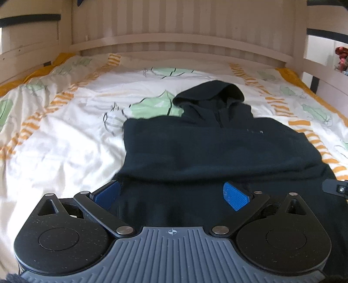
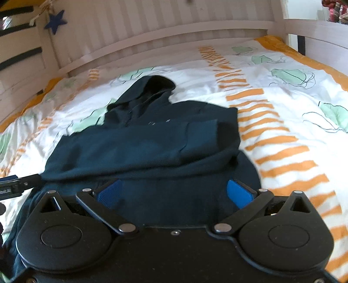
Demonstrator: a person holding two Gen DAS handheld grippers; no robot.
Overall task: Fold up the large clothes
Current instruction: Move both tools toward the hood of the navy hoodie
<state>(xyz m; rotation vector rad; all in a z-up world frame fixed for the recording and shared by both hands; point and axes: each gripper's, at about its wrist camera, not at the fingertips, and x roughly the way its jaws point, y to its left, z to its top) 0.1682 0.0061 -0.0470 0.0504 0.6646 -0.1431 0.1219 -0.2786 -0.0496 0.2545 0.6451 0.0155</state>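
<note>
A dark navy hoodie [image 1: 217, 148] lies on the bed, hood pointing to the headboard; it also shows in the right wrist view [image 2: 139, 148]. A sleeve with its cuff [image 2: 200, 139] is folded across the chest. My left gripper [image 1: 171, 196] is open, its blue pads [image 1: 235, 196] spread over the hoodie's near hem at its left side. My right gripper [image 2: 174, 193] is open, blue pads [image 2: 239, 193] spread over the near hem at the right side. Neither holds cloth. Each gripper's edge shows in the other's view.
The bed has a white duvet [image 1: 65, 135] with orange stripes and green shapes. A slatted wooden headboard [image 1: 184, 41] stands at the far end. Bed rails run along both sides. A blue star [image 2: 55, 20] hangs at the left post.
</note>
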